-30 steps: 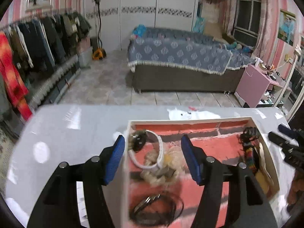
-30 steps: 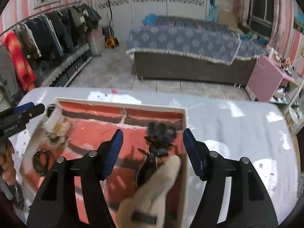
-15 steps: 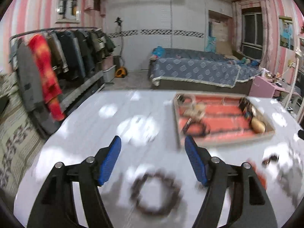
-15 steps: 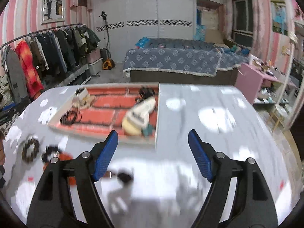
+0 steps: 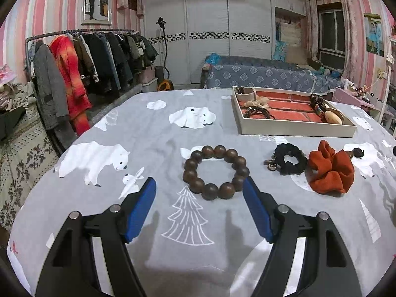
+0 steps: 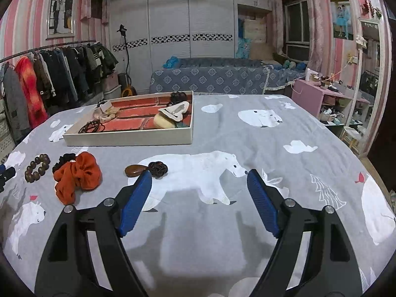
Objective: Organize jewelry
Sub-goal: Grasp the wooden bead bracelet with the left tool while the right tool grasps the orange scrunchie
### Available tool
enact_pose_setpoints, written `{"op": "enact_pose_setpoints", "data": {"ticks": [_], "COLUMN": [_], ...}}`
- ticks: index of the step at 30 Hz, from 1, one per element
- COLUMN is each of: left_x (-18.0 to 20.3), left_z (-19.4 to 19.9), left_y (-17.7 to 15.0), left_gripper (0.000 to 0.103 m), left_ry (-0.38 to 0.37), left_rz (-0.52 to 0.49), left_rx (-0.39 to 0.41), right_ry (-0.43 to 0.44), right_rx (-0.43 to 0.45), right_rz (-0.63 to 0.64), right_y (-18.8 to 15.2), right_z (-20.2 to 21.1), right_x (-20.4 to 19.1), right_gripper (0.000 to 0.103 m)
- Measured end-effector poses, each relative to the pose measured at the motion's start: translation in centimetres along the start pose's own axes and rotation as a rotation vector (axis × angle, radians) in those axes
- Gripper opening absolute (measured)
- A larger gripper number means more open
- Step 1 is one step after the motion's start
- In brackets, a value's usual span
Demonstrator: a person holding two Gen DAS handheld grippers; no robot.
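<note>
- Currently, left gripper (image 5: 199, 193): fingers spread wide, holding nothing; wooden bead bracelet (image 5: 215, 172) lies at frame centre, just beyond the tips.
- Right gripper (image 6: 199, 184): fingers wide apart, empty.
- Tray (image 6: 128, 139): upper left of the right view.

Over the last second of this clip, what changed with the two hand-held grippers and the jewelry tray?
Both pulled back from over the tray toward the near table edge. The left hand-held gripper now faces the wooden bead bracelet; the right hand-held gripper sits beside the brown pendant. Both stayed open and empty; nothing was grasped or released. The tray's contents look unchanged.
</note>
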State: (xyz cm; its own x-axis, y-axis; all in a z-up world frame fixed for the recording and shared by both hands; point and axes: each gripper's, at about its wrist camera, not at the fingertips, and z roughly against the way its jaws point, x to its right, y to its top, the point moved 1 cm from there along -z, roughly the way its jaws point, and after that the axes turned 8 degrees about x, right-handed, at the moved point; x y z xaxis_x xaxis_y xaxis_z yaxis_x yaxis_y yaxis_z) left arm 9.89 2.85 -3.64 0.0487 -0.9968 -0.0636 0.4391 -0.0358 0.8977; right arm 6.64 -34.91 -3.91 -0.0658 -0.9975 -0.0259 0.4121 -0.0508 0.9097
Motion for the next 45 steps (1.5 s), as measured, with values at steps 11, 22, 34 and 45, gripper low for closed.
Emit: {"op": "enact_pose_setpoints", "data": {"ticks": [11,22,34,45], "left_x": [0.1,0.0,-2.0,-1.2], "left_z": [-0.6,-0.3,-2.4,-6.3], "left_y": [0.0,0.0,1.2,2.5], "left_gripper": [0.076,0.076,0.076,0.065], "left_ry": [0.006,0.006,-0.015,-0.065], "left_rz": [-0.020,-0.018,0.066,0.063], "left_rx": [-0.005,0.006,-0.063,-0.131], "right_ry": [-0.030,-0.033,0.044,0.156], "right_rx": [0.012,0.026,-0.042,-0.070], "right_rz": [0.068,0.071,-0.012,0.034], "right_y": [0.1,0.0,0.0,1.8], "right_z": [0.1,0.3,-0.1,-1.6], "right_x": [-1.3,-1.3,-2.7,-10.2], "right_gripper": [0.080,0.081,0.081,0.081]}}
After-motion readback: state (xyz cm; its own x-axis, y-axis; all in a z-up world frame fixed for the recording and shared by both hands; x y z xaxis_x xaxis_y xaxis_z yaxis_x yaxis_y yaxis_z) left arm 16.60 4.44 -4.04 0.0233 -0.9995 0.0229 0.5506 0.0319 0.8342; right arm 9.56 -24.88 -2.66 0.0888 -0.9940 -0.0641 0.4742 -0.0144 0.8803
